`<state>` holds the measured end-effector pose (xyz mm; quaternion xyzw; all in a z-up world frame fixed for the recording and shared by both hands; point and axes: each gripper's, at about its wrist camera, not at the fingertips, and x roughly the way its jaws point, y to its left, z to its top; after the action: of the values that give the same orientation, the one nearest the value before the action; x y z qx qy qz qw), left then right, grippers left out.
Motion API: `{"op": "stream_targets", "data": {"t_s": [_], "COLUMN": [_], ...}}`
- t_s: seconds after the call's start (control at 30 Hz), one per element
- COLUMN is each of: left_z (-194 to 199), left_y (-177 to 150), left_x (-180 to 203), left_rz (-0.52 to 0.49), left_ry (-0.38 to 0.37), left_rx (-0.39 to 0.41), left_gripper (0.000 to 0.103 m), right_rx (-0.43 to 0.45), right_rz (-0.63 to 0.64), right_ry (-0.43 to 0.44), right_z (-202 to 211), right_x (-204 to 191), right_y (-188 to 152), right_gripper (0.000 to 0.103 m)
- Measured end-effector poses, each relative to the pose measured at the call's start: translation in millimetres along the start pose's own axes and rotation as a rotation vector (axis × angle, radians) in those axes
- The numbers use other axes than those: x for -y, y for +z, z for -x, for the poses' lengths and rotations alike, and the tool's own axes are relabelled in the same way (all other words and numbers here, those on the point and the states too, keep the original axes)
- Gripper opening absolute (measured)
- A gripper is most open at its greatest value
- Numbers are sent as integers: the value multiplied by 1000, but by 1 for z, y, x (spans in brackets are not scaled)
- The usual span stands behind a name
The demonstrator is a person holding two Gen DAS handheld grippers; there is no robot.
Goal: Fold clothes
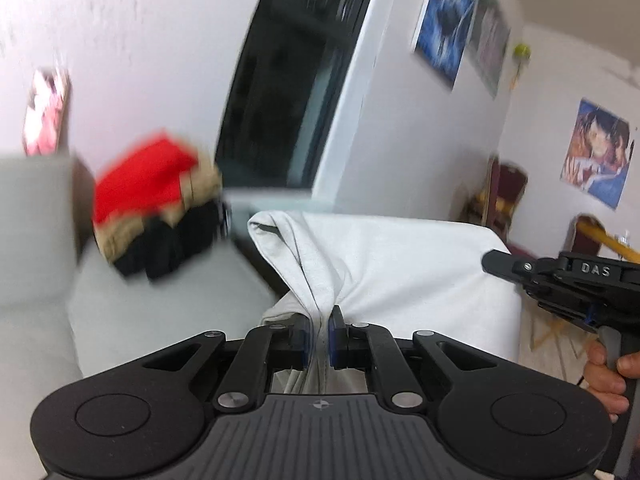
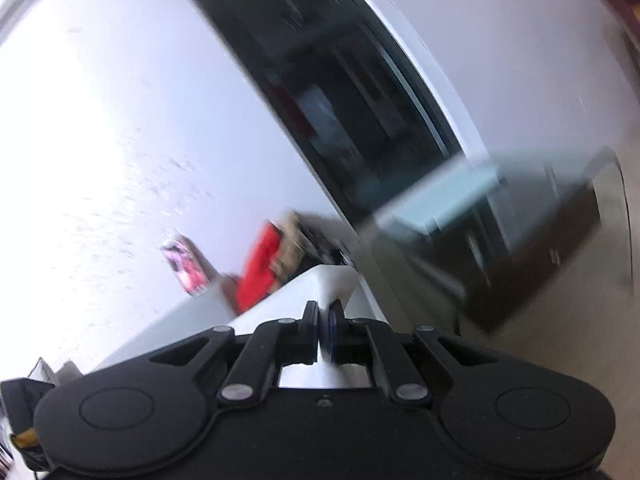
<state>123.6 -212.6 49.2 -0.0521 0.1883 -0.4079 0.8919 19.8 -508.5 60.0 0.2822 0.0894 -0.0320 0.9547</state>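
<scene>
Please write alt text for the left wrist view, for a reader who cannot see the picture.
The left hand-held gripper is shut on a bunched fold of a white garment, which spreads out ahead of it. At the right edge, a hand holds the right hand-held gripper. A blurred stack of red, tan and black folded clothes lies to the left on a grey sofa.

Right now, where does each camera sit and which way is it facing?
Left wrist: on the left tool, looking along its fingers at the white garment it pinches; beyond, a clothes stack, the right tool and a hand.
Right wrist: on the right tool, tilted, pinching white cloth, facing a dark window.
Shared: garment, stack, window.
</scene>
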Motion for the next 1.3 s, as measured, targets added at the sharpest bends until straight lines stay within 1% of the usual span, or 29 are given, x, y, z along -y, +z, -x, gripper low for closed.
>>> {"op": "stream_targets", "data": {"t_s": [0.1,0.2,0.27,0.33,0.4,0.5,0.6,0.63,0.7,0.77,0.83,0.9,0.97,1.03,1.1,1.13,1.2,1.23,1.27,1.3], "left_z": [37,68,84,98,107,110,110,113,123,138,152,157,152,132,93,68,9,-20,-47,-63], "left_y": [10,14,16,17,18,17,11,10,8,10,15,22,30,35,37,35,24,19,10,-1], "left_x": [12,22,23,23,17,-3,-29,-37,-53,-65,-75,-85,-90,-93,-94,-94,-95,-95,-97,-98], "left_rz": [-10,-27,-20,-11,21,118,218,244,280,291,304,326,331,324,310,296,252,229,193,154], "left_ry": [-8,-13,-24,-35,-45,-55,-16,-2,27,65,89,92,83,64,37,40,74,91,135,196], "left_rx": [87,147,168,186,173,133,97,96,106,122,135,134,114,66,-10,-60,-176,-235,-299,-359], "left_gripper": [7,7,7,7,7,7,7,6,6,6,6,6,6,6,7,8,21,35,35,30], "right_rx": [65,84,95,88,67,6,-63,-90,-150,-202,-230,-240,-240,-239,-232,-223,-197,-194,-195,-223], "right_rz": [34,42,47,37,29,-10,-57,-81,-125,-153,-181,-230,-280,-327,-357,-366,-392,-383,-369,-338], "right_ry": [37,73,96,132,171,212,260,278,331,395,447,478,460,428,359,316,198,123,45,-57], "right_z": [35,62,80,90,91,74,42,32,10,-5,-15,-21,-24,-31,-42,-46,-53,-63,-74,-83], "right_x": [-30,-50,-64,-74,-83,-92,-102,-107,-119,-136,-148,-152,-144,-134,-114,-103,-73,-55,-35,-16], "right_y": [12,19,23,27,32,37,38,36,29,17,8,1,-1,-2,1,3,7,8,9,7], "right_gripper": [5,5,5,5,5,5,5,5,5,5,5,5,5,5,5,5,5,5,11,18]}}
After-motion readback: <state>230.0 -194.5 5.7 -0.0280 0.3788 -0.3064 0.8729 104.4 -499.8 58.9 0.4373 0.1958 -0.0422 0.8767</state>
